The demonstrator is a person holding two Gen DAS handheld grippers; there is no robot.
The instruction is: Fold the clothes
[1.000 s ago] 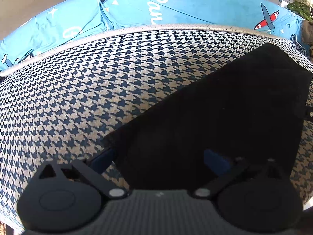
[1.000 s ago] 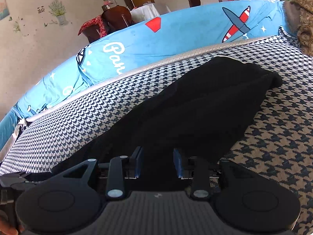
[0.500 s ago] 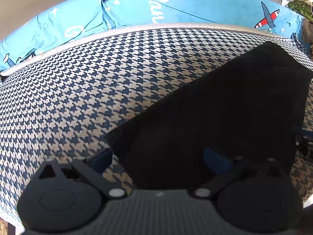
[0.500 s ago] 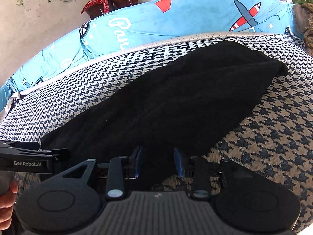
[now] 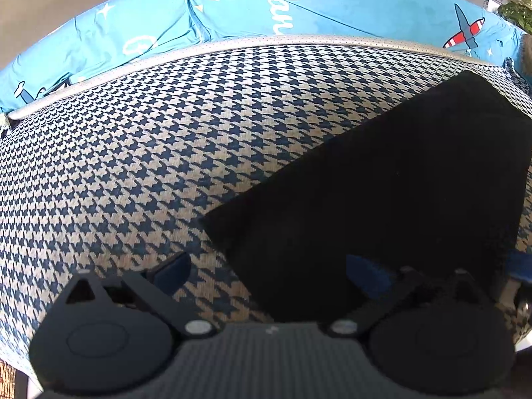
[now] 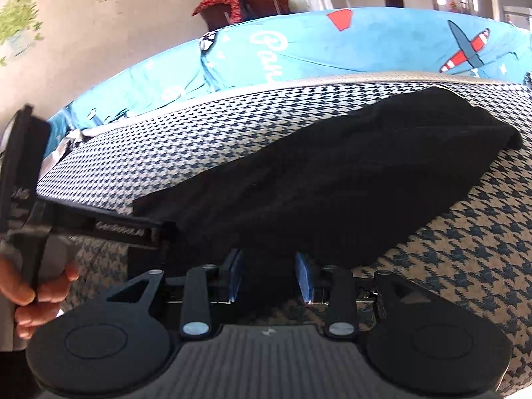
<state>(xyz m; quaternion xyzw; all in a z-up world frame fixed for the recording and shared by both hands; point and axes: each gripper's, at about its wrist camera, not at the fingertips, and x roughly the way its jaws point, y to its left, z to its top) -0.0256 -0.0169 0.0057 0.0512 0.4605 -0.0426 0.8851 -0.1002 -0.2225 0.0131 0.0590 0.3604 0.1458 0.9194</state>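
A black garment (image 5: 382,183) lies flat on the houndstooth sofa seat (image 5: 133,166), stretching away to the right. My left gripper (image 5: 267,271) stands wide open over the garment's near left corner, one pad above bare seat, the other above cloth, gripping nothing. In the right wrist view the garment (image 6: 332,173) fills the middle. My right gripper (image 6: 270,277) is at its near edge, with dark cloth filling the narrow gap between the blue pads. One of its blue pads (image 5: 522,264) shows at the right border of the left wrist view. The left gripper's fingers (image 6: 109,226) reach in from the left.
A blue cushion (image 5: 299,10) printed with planes and lettering runs along the back of the seat, behind a pale piped edge (image 5: 299,41). A person's hand (image 6: 36,286) grips the left tool. A plant (image 5: 518,0) stands far right; chairs (image 6: 259,0) are in the room beyond.
The right gripper moved along the garment's near edge and rolled. The left tool and hand came into its view. The garment's near corner slid slightly right. The left gripper stayed open and still.
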